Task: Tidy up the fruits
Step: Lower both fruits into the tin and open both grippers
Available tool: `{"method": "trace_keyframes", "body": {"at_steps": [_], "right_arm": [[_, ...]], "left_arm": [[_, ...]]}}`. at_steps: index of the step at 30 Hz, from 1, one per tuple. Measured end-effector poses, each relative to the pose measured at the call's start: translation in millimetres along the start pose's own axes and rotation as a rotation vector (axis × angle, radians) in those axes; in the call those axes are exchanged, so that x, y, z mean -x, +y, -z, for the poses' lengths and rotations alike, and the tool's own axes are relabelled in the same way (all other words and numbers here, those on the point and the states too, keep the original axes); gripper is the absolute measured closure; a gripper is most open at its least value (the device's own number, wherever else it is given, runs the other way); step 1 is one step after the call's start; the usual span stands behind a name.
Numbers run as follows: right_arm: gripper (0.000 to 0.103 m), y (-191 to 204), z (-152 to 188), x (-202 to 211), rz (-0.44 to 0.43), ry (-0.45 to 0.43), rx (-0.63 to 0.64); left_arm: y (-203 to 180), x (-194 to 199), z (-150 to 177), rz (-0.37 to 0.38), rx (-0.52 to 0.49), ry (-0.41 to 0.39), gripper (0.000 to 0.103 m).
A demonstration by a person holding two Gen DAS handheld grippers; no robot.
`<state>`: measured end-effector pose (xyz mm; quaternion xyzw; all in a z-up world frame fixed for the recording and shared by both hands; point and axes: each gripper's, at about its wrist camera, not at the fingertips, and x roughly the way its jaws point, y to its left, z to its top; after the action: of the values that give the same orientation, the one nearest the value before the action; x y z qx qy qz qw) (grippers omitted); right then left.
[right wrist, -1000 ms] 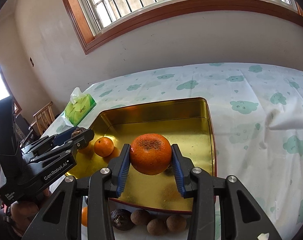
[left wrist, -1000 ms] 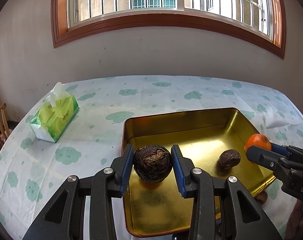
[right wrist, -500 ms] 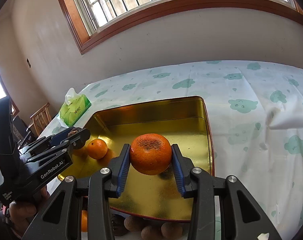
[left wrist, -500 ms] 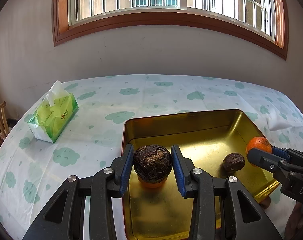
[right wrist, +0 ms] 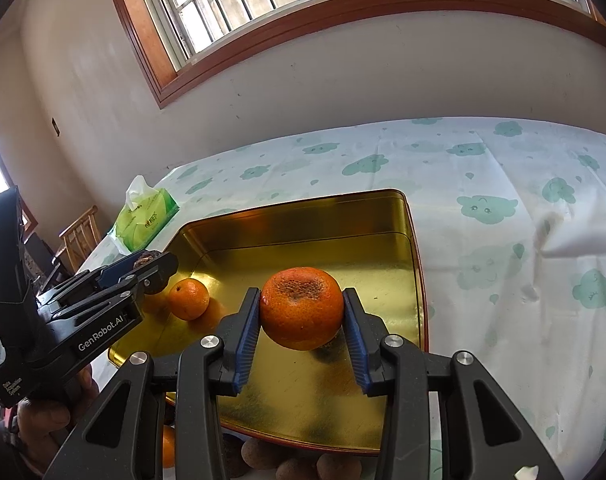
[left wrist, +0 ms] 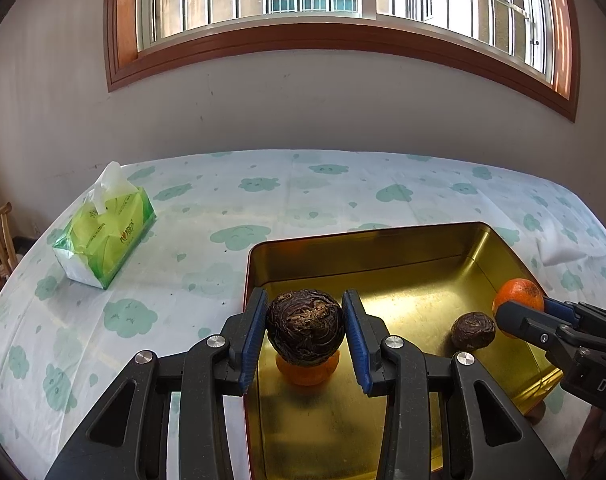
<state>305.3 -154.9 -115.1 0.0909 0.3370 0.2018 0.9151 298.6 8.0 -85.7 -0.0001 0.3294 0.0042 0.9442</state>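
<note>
- The left gripper (left wrist: pixel 305 334) has its jaws clamped on a dark wrinkled fruit (left wrist: pixel 305 332), held in the air above the left part of the gold tray (left wrist: pixel 367 246). A small orange (right wrist: pixel 188 298) sits on the tray floor right under it. If the fruit is let go from here, it could land on that orange and bounce or roll off course.
- The right gripper (right wrist: pixel 302 314) has its jaws clamped on a larger orange (right wrist: pixel 302 308), held over the right half of the tray. A second dark fruit (left wrist: pixel 473 330) lies on the tray floor close beneath it; a release from this height could knock the two together and scatter them.
- Both held fruits are round and gripped only at their sides by narrow blue pads. A slight loosening or a tilt of the hand may let either one slip out early.
- The tray floor is smooth metal, so whatever is dropped is likely to roll towards a wall and mix the two kinds.
- The two grippers are near each other over the same tray; crossing paths could make them bump.
- More fruit lies on the worktop (right wrist: pixel 503 184) just outside the tray's near edge, mostly hidden behind the right gripper; there seem to be several brown ones (right wrist: pixel 259 454) and another orange one, but I cannot be sure of the count. A low sweep of the hands could push them off the worktop.
</note>
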Motion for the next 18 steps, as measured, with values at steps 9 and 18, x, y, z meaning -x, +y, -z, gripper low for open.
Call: {"method": "trace_keyframes", "body": {"at_steps": [9, 18], "right_arm": [[0.066, -1, 0, -1, 0.001, 0.002, 0.001], [0.066, -2, 1, -6, 0.001, 0.006, -0.002]], "left_arm": [[0, -3, -1, -0.002, -0.003, 0.000, 0.064], [2, -9, -3, -0.002, 0.004, 0.002, 0.064]]}}
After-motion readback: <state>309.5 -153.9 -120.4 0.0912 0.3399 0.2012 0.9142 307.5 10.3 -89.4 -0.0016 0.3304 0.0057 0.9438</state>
